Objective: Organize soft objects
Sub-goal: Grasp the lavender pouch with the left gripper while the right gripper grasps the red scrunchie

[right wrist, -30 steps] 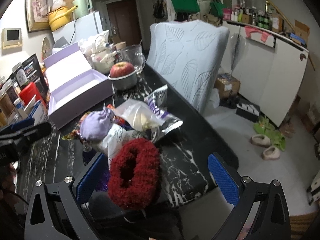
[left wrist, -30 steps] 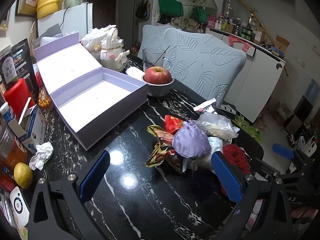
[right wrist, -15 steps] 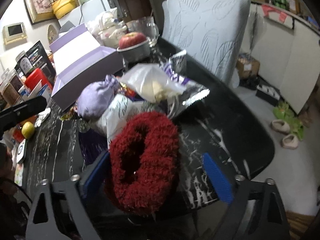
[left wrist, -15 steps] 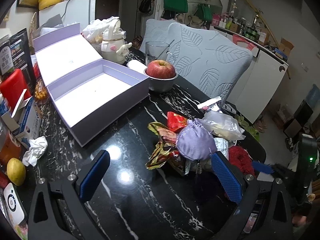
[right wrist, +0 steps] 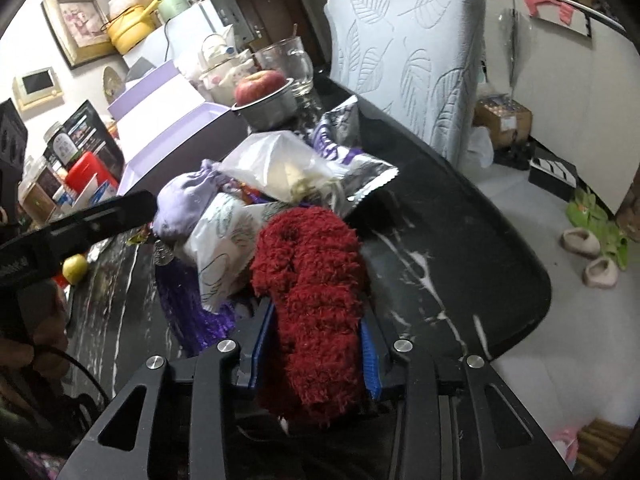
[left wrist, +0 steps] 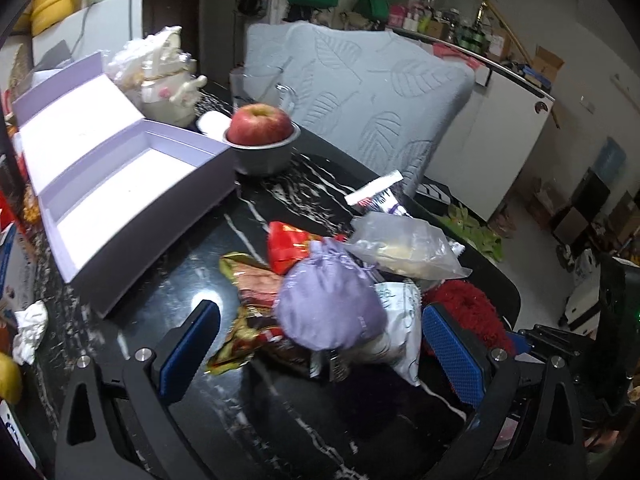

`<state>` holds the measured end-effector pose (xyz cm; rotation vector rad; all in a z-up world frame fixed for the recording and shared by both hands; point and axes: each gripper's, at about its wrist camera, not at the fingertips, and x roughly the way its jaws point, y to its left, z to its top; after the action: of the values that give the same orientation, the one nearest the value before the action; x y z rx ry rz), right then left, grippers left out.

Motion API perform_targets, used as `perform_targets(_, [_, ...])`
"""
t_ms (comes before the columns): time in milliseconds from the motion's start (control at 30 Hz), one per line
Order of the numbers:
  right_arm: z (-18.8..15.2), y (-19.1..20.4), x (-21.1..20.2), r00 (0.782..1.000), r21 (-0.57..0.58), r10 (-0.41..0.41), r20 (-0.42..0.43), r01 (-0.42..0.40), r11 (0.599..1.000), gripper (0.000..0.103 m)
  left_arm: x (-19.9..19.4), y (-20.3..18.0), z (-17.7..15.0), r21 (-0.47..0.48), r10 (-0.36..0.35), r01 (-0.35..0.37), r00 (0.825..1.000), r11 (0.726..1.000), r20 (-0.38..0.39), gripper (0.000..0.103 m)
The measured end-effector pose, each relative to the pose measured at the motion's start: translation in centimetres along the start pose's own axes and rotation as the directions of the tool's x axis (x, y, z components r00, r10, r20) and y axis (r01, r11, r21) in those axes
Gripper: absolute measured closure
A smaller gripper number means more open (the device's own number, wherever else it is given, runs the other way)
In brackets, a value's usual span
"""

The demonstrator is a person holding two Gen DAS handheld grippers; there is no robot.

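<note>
Right wrist view shows your right gripper [right wrist: 314, 354] closing, pads squeezing the red fuzzy scrunchie [right wrist: 310, 292] at the table's [right wrist: 460, 240] near edge; your left gripper [left wrist: 320, 348] hangs wide open around the lilac pouch [left wrist: 330, 304].

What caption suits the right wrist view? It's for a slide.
Right gripper closing on a fuzzy red scrunchie beside the lavender pouch.

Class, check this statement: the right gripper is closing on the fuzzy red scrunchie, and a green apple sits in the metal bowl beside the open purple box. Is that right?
One detail is wrong: the apple is red, not green, as the left wrist view shows. The rest stands: the right gripper is closing on the fuzzy red scrunchie, and the metal bowl sits beside the open purple box.
</note>
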<state>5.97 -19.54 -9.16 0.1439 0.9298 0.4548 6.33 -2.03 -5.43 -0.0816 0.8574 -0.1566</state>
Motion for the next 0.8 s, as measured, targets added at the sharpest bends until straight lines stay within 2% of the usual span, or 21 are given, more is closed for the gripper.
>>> perform_targets(133, [0.1, -0.9, 0.2, 1.000, 0.013, 0.015, 0.005, -0.015, 1.000, 0.066, 0.9, -0.5, 0.2, 0.012, -0.023, 0.023, 1.000, 1.000, -0.005, 0.001])
perform_targets(300, [0.4, -1.3, 0.4, 1.000, 0.011, 0.021, 0.008, -0.022, 1.000, 0.065, 2.1, -0.8, 0.3, 0.017, -0.029, 0.029, 0.999, 0.999, -0.031, 0.018])
perform_targets(367, [0.5, -1.4, 0.5, 1.000, 0.012, 0.026, 0.007, -0.026, 1.000, 0.064, 2.5, -0.8, 0.3, 0.018, -0.033, 0.034, 0.999, 0.999, -0.040, 0.022])
perform_targets(567, [0.6, -1.8, 0.9, 0.999, 0.022, 0.050, 0.002, -0.050, 0.999, 0.059, 3.0, -0.7, 0.3, 0.006, -0.052, 0.053, 0.998, 0.999, -0.046, 0.022])
perform_targets(733, [0.6, -1.6, 1.2, 0.999, 0.004, 0.049, -0.011, -0.049, 0.999, 0.043, 3.7, 0.1, 0.2, -0.045, -0.097, 0.094, 0.993, 0.995, -0.067, 0.022])
perform_targets(767, [0.6, -1.4, 1.2, 0.999, -0.001, 0.050, -0.010, -0.050, 0.999, 0.041, 3.7, 0.1, 0.3, -0.047, -0.096, 0.093, 0.993, 0.995, -0.065, 0.024])
perform_targets(800, [0.5, -1.2, 1.3, 0.999, -0.012, 0.042, -0.009, -0.043, 0.999, 0.041, 3.7, 0.1, 0.3, -0.044, -0.088, 0.086, 0.994, 0.995, -0.062, 0.032])
